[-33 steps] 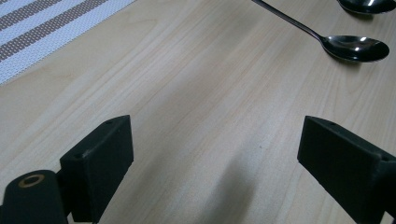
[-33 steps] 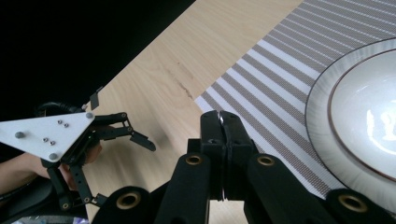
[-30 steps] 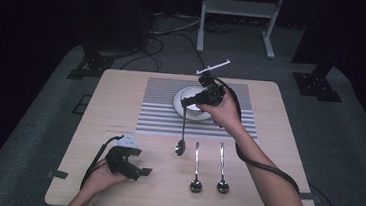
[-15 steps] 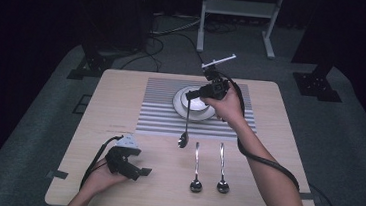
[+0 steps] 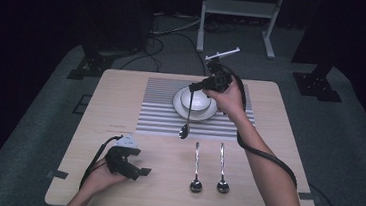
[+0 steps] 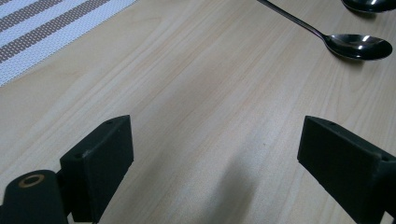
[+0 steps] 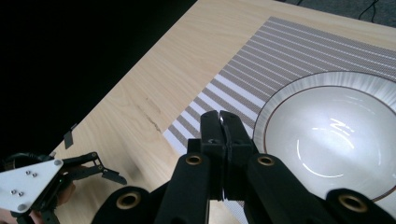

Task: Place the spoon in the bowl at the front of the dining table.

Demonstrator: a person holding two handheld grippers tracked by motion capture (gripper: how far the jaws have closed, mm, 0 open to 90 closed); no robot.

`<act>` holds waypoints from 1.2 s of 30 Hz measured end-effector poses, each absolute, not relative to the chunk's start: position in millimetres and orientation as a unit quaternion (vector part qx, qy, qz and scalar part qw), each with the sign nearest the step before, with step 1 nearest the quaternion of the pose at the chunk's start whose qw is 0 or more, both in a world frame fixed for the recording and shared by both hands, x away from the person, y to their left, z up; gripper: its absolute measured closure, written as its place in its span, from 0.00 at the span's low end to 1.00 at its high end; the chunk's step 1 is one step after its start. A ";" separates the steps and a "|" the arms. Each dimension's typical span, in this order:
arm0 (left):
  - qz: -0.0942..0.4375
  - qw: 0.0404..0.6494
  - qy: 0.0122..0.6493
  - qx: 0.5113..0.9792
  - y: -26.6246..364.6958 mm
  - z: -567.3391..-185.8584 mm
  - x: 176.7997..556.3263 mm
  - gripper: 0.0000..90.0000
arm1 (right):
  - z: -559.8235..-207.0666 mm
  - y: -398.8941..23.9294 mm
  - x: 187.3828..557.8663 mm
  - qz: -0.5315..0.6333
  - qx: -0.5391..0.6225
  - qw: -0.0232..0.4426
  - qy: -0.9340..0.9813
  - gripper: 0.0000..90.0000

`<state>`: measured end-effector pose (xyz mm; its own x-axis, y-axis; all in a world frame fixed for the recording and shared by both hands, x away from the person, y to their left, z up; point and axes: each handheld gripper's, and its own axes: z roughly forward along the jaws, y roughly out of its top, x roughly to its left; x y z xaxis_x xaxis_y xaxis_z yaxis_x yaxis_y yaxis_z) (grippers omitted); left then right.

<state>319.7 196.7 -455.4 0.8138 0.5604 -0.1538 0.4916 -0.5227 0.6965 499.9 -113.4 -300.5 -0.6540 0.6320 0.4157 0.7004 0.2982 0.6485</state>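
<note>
My right gripper (image 5: 193, 88) is shut on the handle tip of a metal spoon (image 5: 187, 114). The spoon hangs bowl-down over the striped placemat (image 5: 155, 111), just left of a white bowl (image 5: 195, 100) on its saucer (image 5: 177, 105). In the right gripper view the jaws (image 7: 219, 117) are pressed together beside the bowl (image 7: 331, 135). Two more spoons (image 5: 196, 167) (image 5: 222, 166) lie side by side on the bare wood nearer the person. My left gripper (image 5: 140, 172) rests open on the table at the near left; nothing is between its jaws (image 6: 215, 149), and a spoon (image 6: 359, 45) lies ahead.
The wooden table (image 5: 121, 92) has bare wood to the left of the placemat. A metal stand (image 5: 239, 10) is on the dark floor behind the table. A cable (image 5: 266, 158) trails from the right gripper along the forearm.
The right gripper has risen and moved away from the person toward the bowl, lifting the spoon's bowl off the mat's near edge. The left gripper has stayed put.
</note>
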 end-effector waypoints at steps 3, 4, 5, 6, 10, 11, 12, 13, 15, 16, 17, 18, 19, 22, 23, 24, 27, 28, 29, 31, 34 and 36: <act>0.044 0.384 0.301 0.872 196.6 -455.5 319.8 0.11 | -298.0 -115.4 502.9 -0.424 -0.418 0.036 -0.803 0.99; 0.045 0.383 0.301 0.872 196.6 -455.5 319.8 0.11 | -297.2 -116.0 503.8 -0.425 -0.419 0.033 -0.801 0.99; 0.044 0.383 0.301 0.872 196.6 -455.6 319.8 0.11 | -296.3 -116.7 504.7 -0.426 -0.421 0.033 -0.800 0.99; 0.044 0.384 0.302 0.872 196.6 -455.6 319.8 0.11 | -295.5 -117.4 505.5 -0.427 -0.423 0.032 -0.799 0.99; 0.043 0.385 0.302 0.871 196.8 -455.5 319.8 0.11 | -292.7 -119.2 508.6 -0.428 -0.429 0.027 -0.795 0.99; 0.043 0.385 0.302 0.871 196.8 -455.6 319.9 0.11 | -292.2 -119.9 509.6 -0.429 -0.430 0.026 -0.794 0.99; 0.043 0.385 0.302 0.871 196.8 -455.6 319.9 0.11 | -291.7 -120.4 510.5 -0.428 -0.430 0.024 -0.794 0.99; 0.043 0.385 0.302 0.871 196.8 -455.6 319.9 0.11 | -290.9 -120.9 511.5 -0.428 -0.432 0.023 -0.793 0.99; 0.043 0.385 0.302 0.871 196.9 -455.5 320.0 0.11 | -290.3 -121.6 513.1 -0.429 -0.435 0.021 -0.791 0.99; 0.043 0.386 0.301 0.871 197.0 -455.5 320.0 0.11 | -289.9 -122.1 514.1 -0.428 -0.437 0.020 -0.791 0.99; 0.043 0.385 0.301 0.871 197.1 -455.4 320.0 0.11 | -289.6 -122.4 515.1 -0.429 -0.440 0.019 -0.789 0.99; 0.043 0.385 0.300 0.872 197.2 -455.3 320.1 0.11 | -289.4 -122.8 516.3 -0.429 -0.441 0.018 -0.788 0.99; 0.043 0.385 0.301 0.871 197.3 -455.3 320.1 0.11 | -289.2 -123.1 517.4 -0.429 -0.443 0.017 -0.787 0.99; 0.043 0.386 0.300 0.871 197.3 -455.3 320.0 0.11 | -289.4 -123.9 520.7 -0.429 -0.447 0.016 -0.785 0.99; 0.043 0.386 0.301 0.871 197.3 -455.2 320.0 0.11 | -289.5 -124.2 521.7 -0.428 -0.449 0.015 -0.784 0.99; 0.043 0.386 0.301 0.871 197.4 -455.1 320.0 0.11 | -289.4 -124.7 522.7 -0.428 -0.450 0.015 -0.784 0.99; 0.043 0.387 0.301 0.871 197.7 -455.0 320.0 0.11 | -289.0 -126.1 525.5 -0.429 -0.453 0.013 -0.781 0.99; 0.042 0.387 0.301 0.871 197.7 -455.1 320.0 0.11 | -288.8 -126.5 526.2 -0.429 -0.455 0.013 -0.781 0.99; 0.042 0.388 0.301 0.870 197.6 -455.2 320.0 0.11 | -288.6 -127.0 527.0 -0.429 -0.456 0.012 -0.780 0.99; 0.042 0.387 0.301 0.871 197.5 -455.2 320.0 0.11 | -287.7 -128.1 528.4 -0.431 -0.458 0.011 -0.778 0.99; 0.042 0.386 0.299 0.872 197.3 -454.9 319.9 0.11 | -285.4 -129.9 530.3 -0.433 -0.461 0.008 -0.774 0.99; 0.042 0.386 0.298 0.872 197.2 -454.8 319.9 0.11 | -284.0 -130.9 531.6 -0.433 -0.464 0.006 -0.773 0.99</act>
